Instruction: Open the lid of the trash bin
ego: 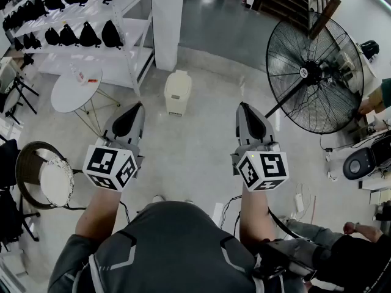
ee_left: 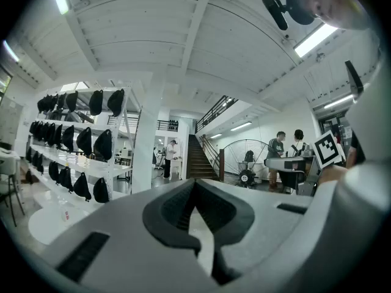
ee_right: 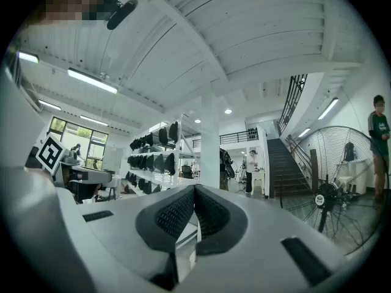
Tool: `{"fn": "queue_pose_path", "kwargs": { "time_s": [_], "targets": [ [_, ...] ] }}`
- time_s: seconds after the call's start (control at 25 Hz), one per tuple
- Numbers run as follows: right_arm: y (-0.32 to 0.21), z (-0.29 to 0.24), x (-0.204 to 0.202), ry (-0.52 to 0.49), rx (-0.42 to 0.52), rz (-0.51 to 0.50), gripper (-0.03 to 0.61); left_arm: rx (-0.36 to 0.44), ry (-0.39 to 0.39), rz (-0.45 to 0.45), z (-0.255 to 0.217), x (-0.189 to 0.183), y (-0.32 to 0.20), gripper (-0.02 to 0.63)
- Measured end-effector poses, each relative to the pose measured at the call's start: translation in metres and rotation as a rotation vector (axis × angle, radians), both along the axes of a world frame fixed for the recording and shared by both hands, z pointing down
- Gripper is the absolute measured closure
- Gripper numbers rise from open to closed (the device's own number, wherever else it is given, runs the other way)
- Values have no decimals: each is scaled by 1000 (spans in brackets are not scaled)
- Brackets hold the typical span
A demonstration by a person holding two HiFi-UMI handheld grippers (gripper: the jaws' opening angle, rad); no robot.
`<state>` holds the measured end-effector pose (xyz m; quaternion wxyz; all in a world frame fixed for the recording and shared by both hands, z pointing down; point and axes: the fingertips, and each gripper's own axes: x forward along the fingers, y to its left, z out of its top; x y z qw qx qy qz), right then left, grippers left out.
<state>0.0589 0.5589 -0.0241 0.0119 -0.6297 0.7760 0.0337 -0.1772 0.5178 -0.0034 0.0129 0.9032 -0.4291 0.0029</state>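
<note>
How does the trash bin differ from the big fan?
The trash bin is pale cream and boxy; the fan is black and round. The bin is solid and closed; the fan is an open wire cage. The bin looks far smaller than the fan. Both stand on the floor.

1. Pretty bright and even all over. The pale floor [ego: 201, 157] in the head view only has faint, soft shadows, no harsh glare.
2. Light comes from the ceiling tube lamps [ee_left: 317, 38], which blow out white in both gripper views. The windows [ee_right: 73, 140] add some daylight in the right gripper view.
3. Heavy fisheye in the gripper views: black corners, ceiling beams [ee_right: 183, 35] bent into curves.
4. Up close, the left gripper [ee_left: 195, 185] and right gripper [ee_right: 194, 191] look soft and blurry, and the background's sharper.
</note>
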Motion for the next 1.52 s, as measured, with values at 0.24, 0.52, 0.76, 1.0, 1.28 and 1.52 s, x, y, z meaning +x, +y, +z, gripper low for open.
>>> {"fn": "queue_pose_path", "kwargs": {
  "time_s": [0.24, 0.52, 0.76, 1.0, 1.28, 1.52],
  "targets": [
    [0, -6, 4, 0, 11, 6, 554, -12, 16, -11, 0, -2, -4, 606],
    [2, -8, 4, -6, 7, 4, 554, -16, 32, -5, -1, -2, -2, 606],
    [3, -10, 0, -18, 23, 3, 554, -79, 59, 103, 6, 1, 6, 607],
    [0, -5, -18, -24, 1, -16, 554, -75, 50, 170, 5, -5, 5, 607],
    [-7, 2, -46, 2, -5, -8, 554, -63, 58, 226, 15, -22, -9, 606],
    [-32, 15, -67, 25, -47, -28, 554, -74, 86, 163, 21, -40, -39, 606]
  ]
}}
